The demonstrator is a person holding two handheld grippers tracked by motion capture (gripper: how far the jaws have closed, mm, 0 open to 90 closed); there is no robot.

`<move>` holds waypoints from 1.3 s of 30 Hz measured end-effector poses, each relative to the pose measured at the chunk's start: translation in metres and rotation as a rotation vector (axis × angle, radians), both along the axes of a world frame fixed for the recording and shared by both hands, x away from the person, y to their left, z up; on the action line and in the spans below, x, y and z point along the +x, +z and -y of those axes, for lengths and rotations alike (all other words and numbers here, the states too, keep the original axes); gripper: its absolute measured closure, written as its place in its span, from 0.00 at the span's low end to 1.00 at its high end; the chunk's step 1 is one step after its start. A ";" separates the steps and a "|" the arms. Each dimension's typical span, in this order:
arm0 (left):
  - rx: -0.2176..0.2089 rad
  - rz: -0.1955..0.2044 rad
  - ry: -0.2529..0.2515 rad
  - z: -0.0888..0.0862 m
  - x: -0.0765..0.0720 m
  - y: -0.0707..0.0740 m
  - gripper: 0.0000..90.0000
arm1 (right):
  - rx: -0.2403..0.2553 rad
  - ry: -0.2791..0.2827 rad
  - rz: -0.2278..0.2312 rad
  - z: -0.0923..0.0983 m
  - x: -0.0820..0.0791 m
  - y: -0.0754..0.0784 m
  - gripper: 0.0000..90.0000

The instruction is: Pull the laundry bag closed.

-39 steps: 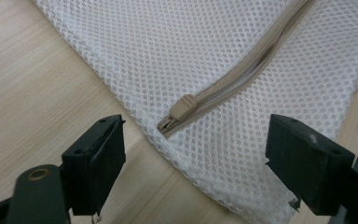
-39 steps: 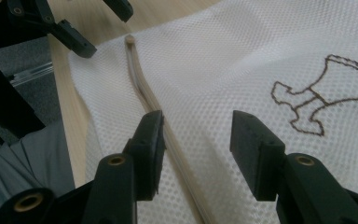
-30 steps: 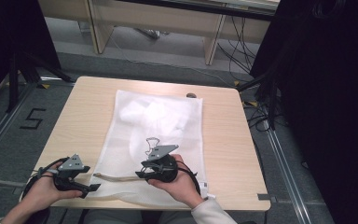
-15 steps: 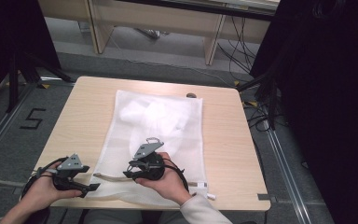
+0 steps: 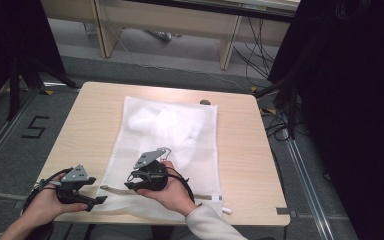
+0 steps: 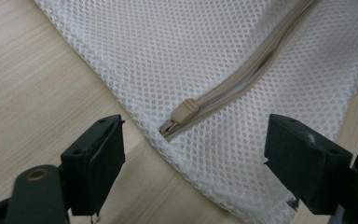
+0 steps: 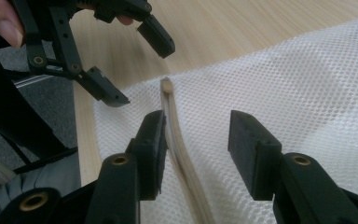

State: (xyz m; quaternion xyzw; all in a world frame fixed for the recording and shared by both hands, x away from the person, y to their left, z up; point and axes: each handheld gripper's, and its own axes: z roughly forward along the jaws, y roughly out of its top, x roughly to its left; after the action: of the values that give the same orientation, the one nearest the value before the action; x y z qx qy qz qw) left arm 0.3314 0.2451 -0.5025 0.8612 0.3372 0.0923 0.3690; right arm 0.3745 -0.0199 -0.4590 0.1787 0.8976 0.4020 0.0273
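At the table's near edge, the left gripper rests with its jaws spread wide, nothing between them, facing the beige zipper pull at the corner of the white mesh bag. Just beyond, the right gripper hovers parted over the zipper, gripping nothing. Farther off, white cloth lies inside the bag.

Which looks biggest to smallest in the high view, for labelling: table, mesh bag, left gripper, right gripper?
1. Table
2. Mesh bag
3. Left gripper and right gripper: they look about alike, so no ranking between them.
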 end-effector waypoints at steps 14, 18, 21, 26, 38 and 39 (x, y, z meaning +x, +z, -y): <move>0.002 -0.002 0.003 0.001 -0.001 0.000 0.21 | -0.014 0.054 -0.012 -0.023 0.003 -0.002 0.70; 0.000 -0.004 0.002 0.001 0.000 0.000 0.21 | -0.020 0.059 -0.014 -0.030 0.004 -0.005 0.70; 0.000 -0.004 -0.002 0.000 -0.001 0.000 0.21 | -0.032 0.054 -0.026 -0.037 0.005 -0.006 0.71; 0.000 -0.012 0.014 0.001 -0.001 -0.001 0.21 | -0.043 0.061 -0.022 -0.044 0.006 -0.008 0.72; 0.004 -0.016 0.011 0.001 -0.001 -0.001 0.21 | -0.059 0.069 -0.061 -0.065 0.010 -0.018 0.77; 0.003 -0.020 0.009 0.001 -0.001 -0.001 0.21 | -0.059 0.069 -0.061 -0.065 0.010 -0.018 0.77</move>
State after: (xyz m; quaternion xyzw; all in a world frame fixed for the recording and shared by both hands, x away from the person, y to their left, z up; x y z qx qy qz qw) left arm 0.3305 0.2440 -0.5040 0.8610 0.3447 0.0860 0.3640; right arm 0.3846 0.0446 -0.4766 0.1588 0.9151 0.3705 -0.0090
